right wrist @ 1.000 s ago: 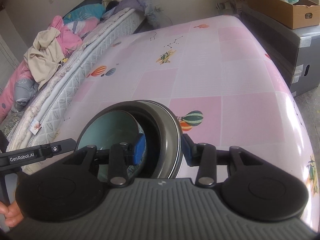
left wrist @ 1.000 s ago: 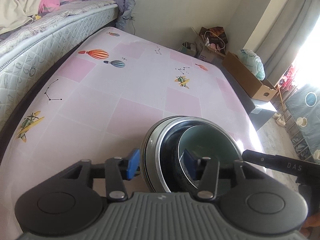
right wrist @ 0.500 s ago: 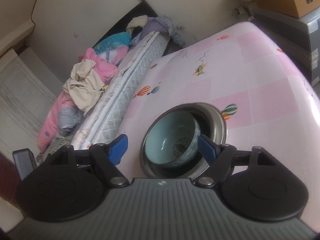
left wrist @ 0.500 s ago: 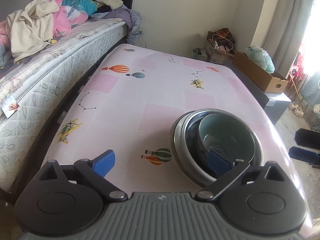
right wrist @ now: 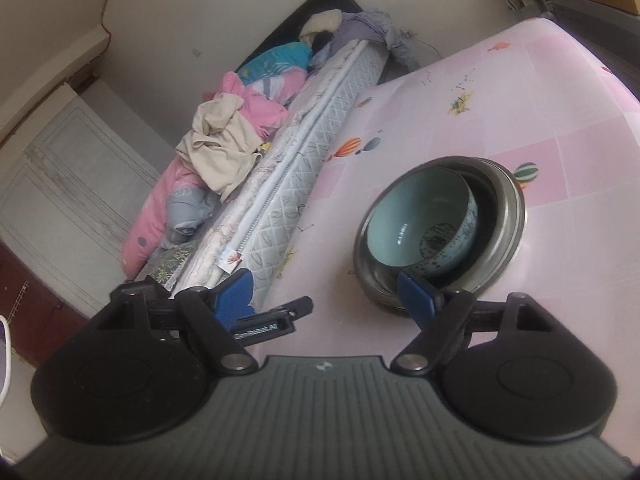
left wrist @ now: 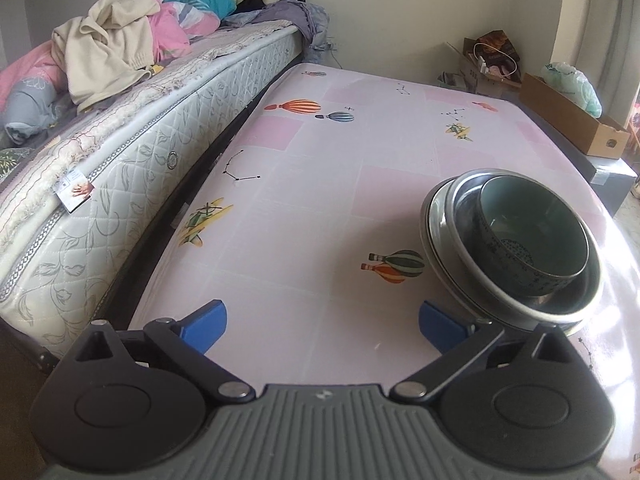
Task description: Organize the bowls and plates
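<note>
Pink patterned tablecloth (left wrist: 340,208), quilted mattress (left wrist: 132,168) alongside, heaped clothes (left wrist: 116,48), cardboard box (left wrist: 568,120)

my left camera looks down along its fingers over the pink table (left wrist: 320,208), bed (left wrist: 132,148) to its left, stacked bowls (left wrist: 516,248) close at lower right. my right camera sits higher and further back, tilted toward the bed (right wrist: 280,200), with the bowls (right wrist: 436,228) just ahead. both views share table (right wrist: 560,120), bowls and bed.
</note>
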The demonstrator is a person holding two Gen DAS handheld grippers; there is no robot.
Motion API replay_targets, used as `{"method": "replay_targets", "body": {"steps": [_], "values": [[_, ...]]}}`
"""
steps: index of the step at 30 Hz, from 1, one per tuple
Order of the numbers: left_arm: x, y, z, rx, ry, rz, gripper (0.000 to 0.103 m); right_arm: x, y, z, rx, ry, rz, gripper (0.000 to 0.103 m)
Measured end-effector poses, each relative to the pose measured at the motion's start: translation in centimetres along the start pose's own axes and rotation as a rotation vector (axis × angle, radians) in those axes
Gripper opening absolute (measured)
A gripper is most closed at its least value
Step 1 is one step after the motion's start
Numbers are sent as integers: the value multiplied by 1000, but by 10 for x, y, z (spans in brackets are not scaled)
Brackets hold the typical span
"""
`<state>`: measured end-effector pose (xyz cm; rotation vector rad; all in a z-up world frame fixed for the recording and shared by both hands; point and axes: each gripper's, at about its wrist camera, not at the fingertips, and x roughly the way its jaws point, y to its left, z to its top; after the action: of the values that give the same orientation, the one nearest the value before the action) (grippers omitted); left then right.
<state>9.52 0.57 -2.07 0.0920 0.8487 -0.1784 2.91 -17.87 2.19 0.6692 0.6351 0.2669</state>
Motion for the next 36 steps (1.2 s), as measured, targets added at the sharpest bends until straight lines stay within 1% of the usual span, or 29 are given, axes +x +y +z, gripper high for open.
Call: {"method": "replay_targets", "body": {"steps": [3,5,10,13,15,17,20,22,24,27,31,36], "values": [[-3,-3,-1,-13,-11,7,103,-9,9,5,-28,-26,42,85],[-8,-8,-1,-14,-22,13,103,-11,14,5,-41,-34,37,85],[-19,-23,2,0,-1,39,103,-3,19,-7,-83,-12,-41,86],[-30,-32,2,1,-14,56,103,-1,25,-14,-138,-13,-102,86],[-36,-33,2,-26,-23,57,103,-2,29,-17,-182,-28,-160,89],[-39,-31,3,-69,-16,38,103,-3,31,-19,-211,-46,-206,89],[-39,-26,7,-128,32,-15,103,-8,29,-20,-223,-75,-260,91],[-39,-24,8,-145,50,-24,103,-9,25,-20,-222,-87,-287,92],[-39,-24,8,-136,58,-19,103,-8,22,-20,-221,-91,-319,93],[-38,-28,8,-115,76,-5,103,-5,19,-21,-219,-80,-355,98],[-37,-33,8,-90,84,16,103,1,17,-22,-226,-74,-383,100],[-35,-36,8,-62,84,28,103,12,17,-21,-251,-53,-447,101]]}}
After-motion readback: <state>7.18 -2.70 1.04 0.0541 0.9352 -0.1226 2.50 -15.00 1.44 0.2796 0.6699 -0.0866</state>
